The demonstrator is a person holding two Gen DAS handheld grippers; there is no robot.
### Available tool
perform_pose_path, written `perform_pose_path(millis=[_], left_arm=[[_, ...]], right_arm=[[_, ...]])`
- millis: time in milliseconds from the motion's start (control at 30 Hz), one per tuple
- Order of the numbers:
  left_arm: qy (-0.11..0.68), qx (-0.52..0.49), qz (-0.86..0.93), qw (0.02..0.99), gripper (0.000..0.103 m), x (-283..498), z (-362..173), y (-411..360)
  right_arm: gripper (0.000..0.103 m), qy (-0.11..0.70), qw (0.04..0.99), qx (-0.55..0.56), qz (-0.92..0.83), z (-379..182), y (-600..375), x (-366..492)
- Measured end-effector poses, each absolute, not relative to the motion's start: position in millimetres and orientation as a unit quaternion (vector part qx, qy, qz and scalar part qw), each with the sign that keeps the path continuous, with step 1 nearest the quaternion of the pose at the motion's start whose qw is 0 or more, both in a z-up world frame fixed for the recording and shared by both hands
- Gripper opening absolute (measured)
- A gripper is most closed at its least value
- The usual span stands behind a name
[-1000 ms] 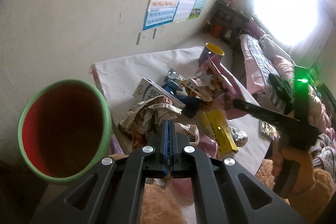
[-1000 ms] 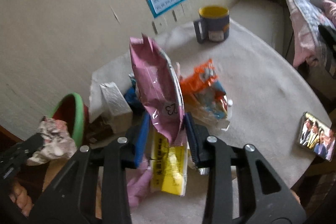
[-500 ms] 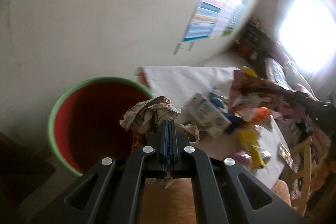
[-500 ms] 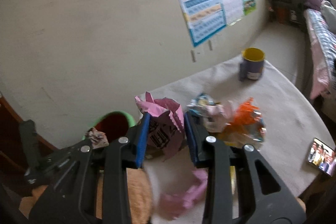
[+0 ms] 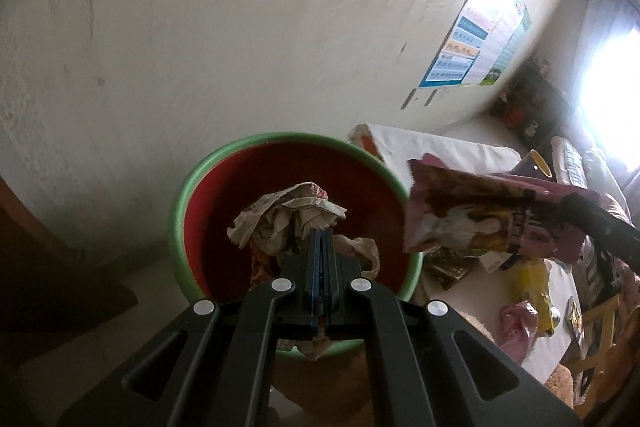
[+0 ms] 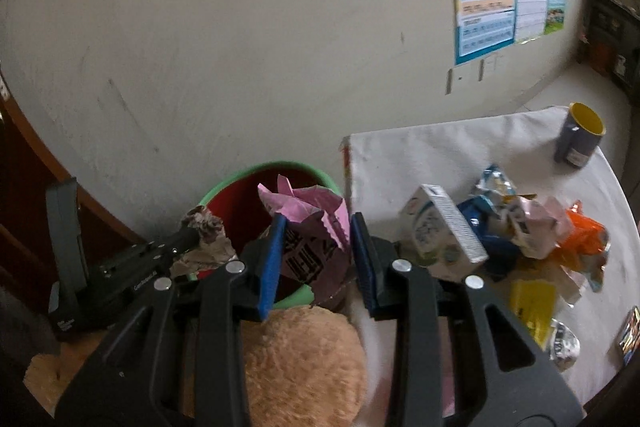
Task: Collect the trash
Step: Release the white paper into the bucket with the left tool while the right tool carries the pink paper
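Table (image 6: pixel 420 155) with white cloth, set against the wall; red bin (image 5: pixel 240 195) with green rim stands just off the table's left edge, rim near the table corner. Tan plush thing (image 6: pixel 304 363) sits below the bin, near the front edge.

Trash pile on the table's middle, toward the front edge: milk carton (image 6: pixel 440 239) upright-tilted at the left of the pile, blue wrapper (image 6: pixel 492 187) behind it, orange wrapper (image 6: pixel 584 235) at the right, yellow packet (image 6: pixel 532 303) at the front. Blue mug (image 6: pixel 580 139) with yellow inside near the far right corner, well apart from the pile. Phone at the right edge, mostly cut off.

Left gripper (image 5: pixel 322 239): jaws squeezed nearly together, pinching crumpled paper (image 5: pixel 280 219), held over the bin's open mouth.

Right gripper (image 6: pixel 316 231): jaws partly apart, pink snack bag (image 6: pixel 308 211) clamped between the blue pads, bag's top end over the bin's right rim, beside the table's left edge.
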State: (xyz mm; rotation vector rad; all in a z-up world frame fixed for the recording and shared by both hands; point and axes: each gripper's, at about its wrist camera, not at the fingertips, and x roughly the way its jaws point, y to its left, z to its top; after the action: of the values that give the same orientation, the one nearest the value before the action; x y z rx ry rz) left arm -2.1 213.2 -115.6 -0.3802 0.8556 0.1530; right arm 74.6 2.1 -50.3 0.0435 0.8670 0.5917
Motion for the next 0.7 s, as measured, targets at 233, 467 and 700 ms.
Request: perform_pose_path(millis=[233,467,700], left_arm=[[0.405,-0.184,0.102,0.89,0.053,-5.6,-120.3,221.2],[0.386,-0.131,0.133,0.904,0.053,-7.7,-99.0,215.2],[0.354,-0.091,0.134,0.921,0.053,-6.1,-67.0,199.2]], right_arm=[[0.055,0.42,0.857,0.029,0.297,-57.6,20.2,83.0],[0.057,0.412,0.868,0.02,0.275,-55.0,9.4,72.8],[0.059,0.431,0.876,-0.005,0.215,-73.3,-32.9,66.1]])
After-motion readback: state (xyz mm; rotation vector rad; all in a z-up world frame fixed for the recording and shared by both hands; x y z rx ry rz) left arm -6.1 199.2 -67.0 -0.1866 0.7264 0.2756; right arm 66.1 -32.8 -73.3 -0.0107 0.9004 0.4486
